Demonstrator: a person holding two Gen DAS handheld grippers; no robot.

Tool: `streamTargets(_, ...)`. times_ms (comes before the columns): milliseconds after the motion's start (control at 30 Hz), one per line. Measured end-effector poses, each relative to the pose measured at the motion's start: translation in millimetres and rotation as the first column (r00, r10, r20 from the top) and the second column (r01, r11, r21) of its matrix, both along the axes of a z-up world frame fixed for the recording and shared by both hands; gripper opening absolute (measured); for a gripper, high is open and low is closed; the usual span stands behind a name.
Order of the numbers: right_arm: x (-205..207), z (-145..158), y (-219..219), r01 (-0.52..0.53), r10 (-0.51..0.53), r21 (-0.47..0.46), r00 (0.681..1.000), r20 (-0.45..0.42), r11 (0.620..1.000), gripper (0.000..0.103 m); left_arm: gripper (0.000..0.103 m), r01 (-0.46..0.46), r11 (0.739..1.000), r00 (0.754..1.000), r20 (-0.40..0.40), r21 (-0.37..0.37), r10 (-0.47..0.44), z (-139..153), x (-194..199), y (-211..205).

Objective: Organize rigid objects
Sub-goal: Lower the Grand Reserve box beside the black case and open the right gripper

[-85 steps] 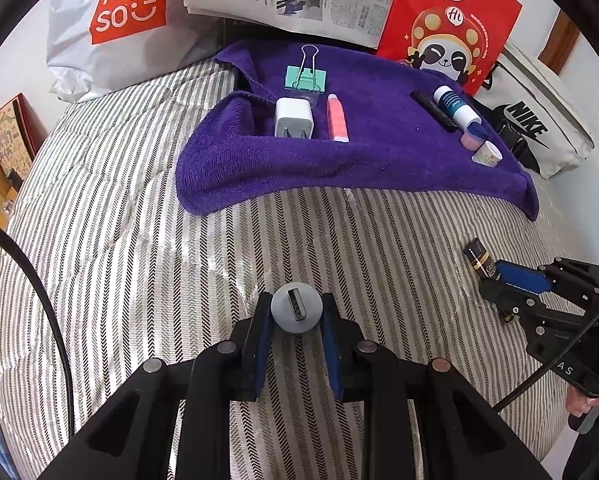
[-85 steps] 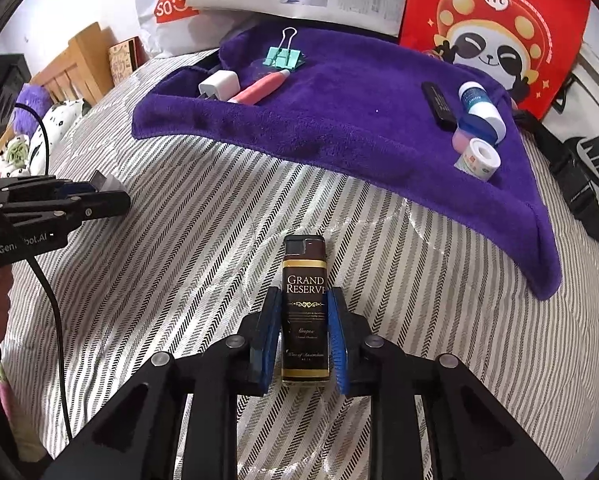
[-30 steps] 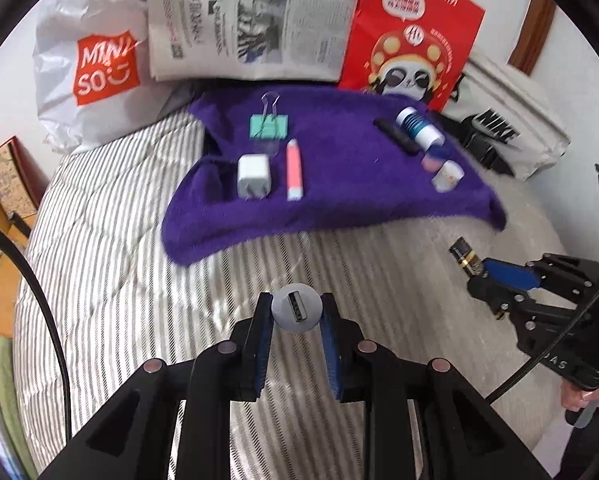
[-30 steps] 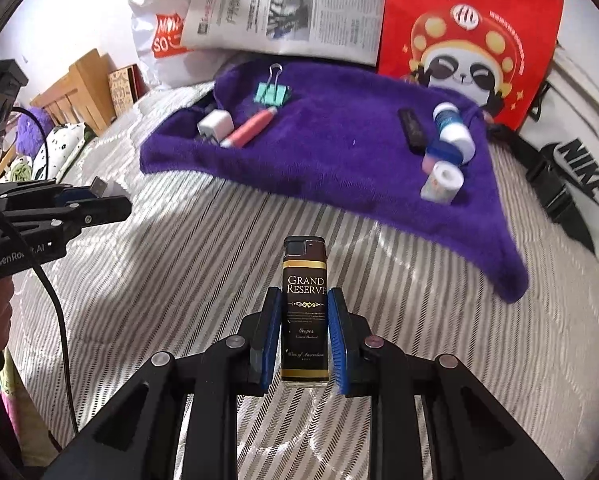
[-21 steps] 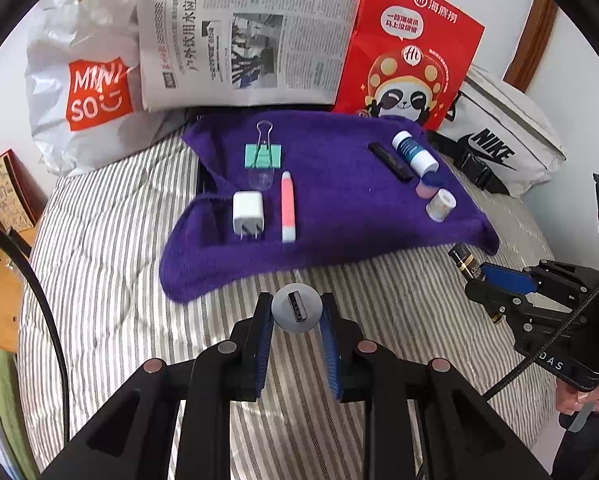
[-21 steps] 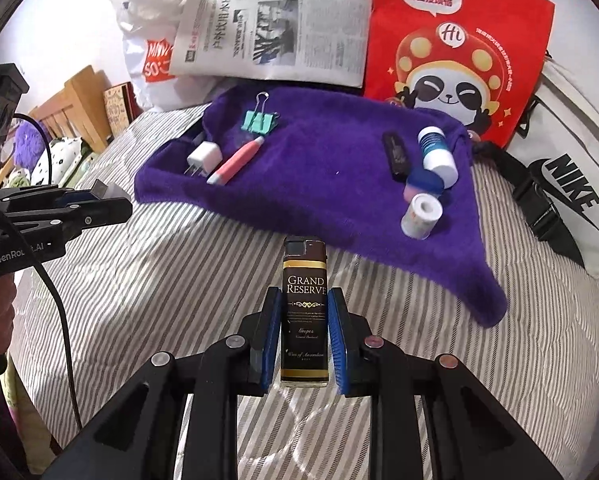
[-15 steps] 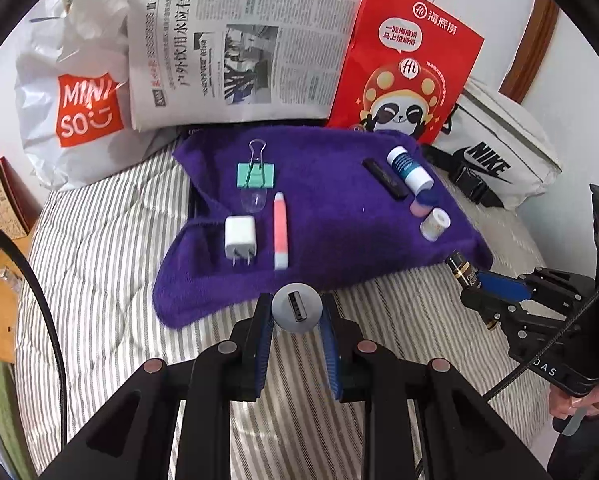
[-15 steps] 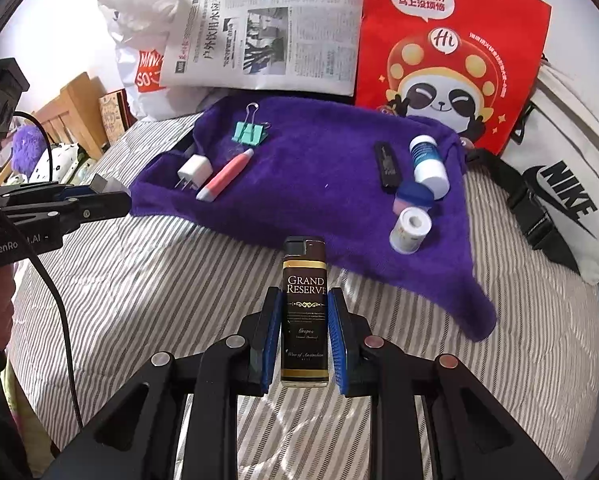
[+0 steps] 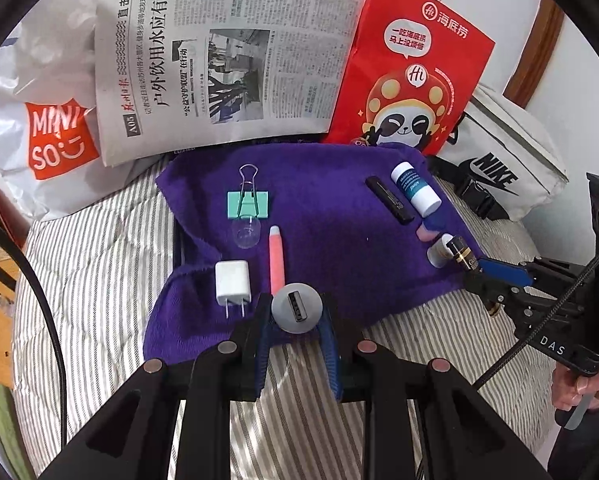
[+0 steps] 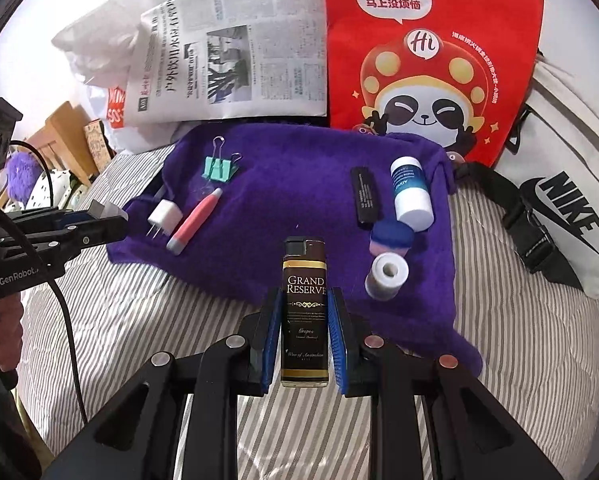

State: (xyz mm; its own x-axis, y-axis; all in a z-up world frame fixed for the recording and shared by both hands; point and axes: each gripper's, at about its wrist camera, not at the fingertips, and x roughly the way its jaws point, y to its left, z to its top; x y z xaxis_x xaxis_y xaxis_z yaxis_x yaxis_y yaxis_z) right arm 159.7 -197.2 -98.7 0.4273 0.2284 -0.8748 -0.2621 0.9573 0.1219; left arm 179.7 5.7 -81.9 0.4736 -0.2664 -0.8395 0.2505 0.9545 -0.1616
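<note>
My left gripper [image 9: 296, 322] is shut on a round grey USB adapter [image 9: 296, 307], held over the near edge of the purple towel [image 9: 331, 232]. My right gripper [image 10: 304, 328] is shut on a dark "Grand Reserve" lighter [image 10: 304, 312], held upright above the towel's [image 10: 291, 196] front edge. On the towel lie a white charger plug [image 9: 232, 280], a pink tube [image 9: 276, 259], a green binder clip [image 9: 247, 204], a black stick [image 10: 364, 196], a blue-and-white bottle [image 10: 410, 194], a blue-pink cap [image 10: 391, 238] and a small white roll [image 10: 386, 276].
The towel lies on a striped bed cover [image 10: 159, 320]. Behind it lean a newspaper [image 9: 227, 60], a red panda bag [image 10: 431, 56], a white Miniso bag [image 9: 39, 120] and a white Nike bag [image 10: 567, 200]. Wooden furniture [image 10: 65, 136] stands at the left.
Both grippers have moved forward toward the towel, each still holding its object. The lighter and the adapter now reach over the towel's near edge.
</note>
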Motion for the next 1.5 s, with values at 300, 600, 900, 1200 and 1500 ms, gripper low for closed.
streamTargets(300,26.9,-7.5,-5.6,0.029,-0.029,0.030,0.999,-0.019,0.999,0.023,0.022,0.011,1.000,1.000,-0.017,0.000,-0.011,-9.2,32.1,-7.7)
streamTargets(600,55.8,-24.7,-2.7,0.040,-0.038,0.031,0.998,-0.053,0.999,0.023,0.022,0.003,1.000,1.000,-0.018,-0.017,-0.003,-10.8,45.0,0.0)
streamTargets(900,79.9,-37.6,2.6,0.055,-0.052,0.029,0.995,-0.086,0.998,0.023,0.022,0.001,0.999,1.000,-0.022,-0.035,-0.002,-13.8,52.1,5.4)
streamTargets(1200,91.6,-43.0,9.8,0.048,-0.047,0.012,0.994,-0.095,0.999,0.023,0.022,0.013,0.999,1.000,-0.027,-0.052,-0.015,-18.4,50.4,5.4)
streamTargets(1500,95.9,-64.1,19.9,0.036,-0.039,-0.027,0.991,-0.126,0.999,0.023,0.022,0.013,0.999,0.999,-0.036,-0.046,-0.015,-20.9,49.2,10.4)
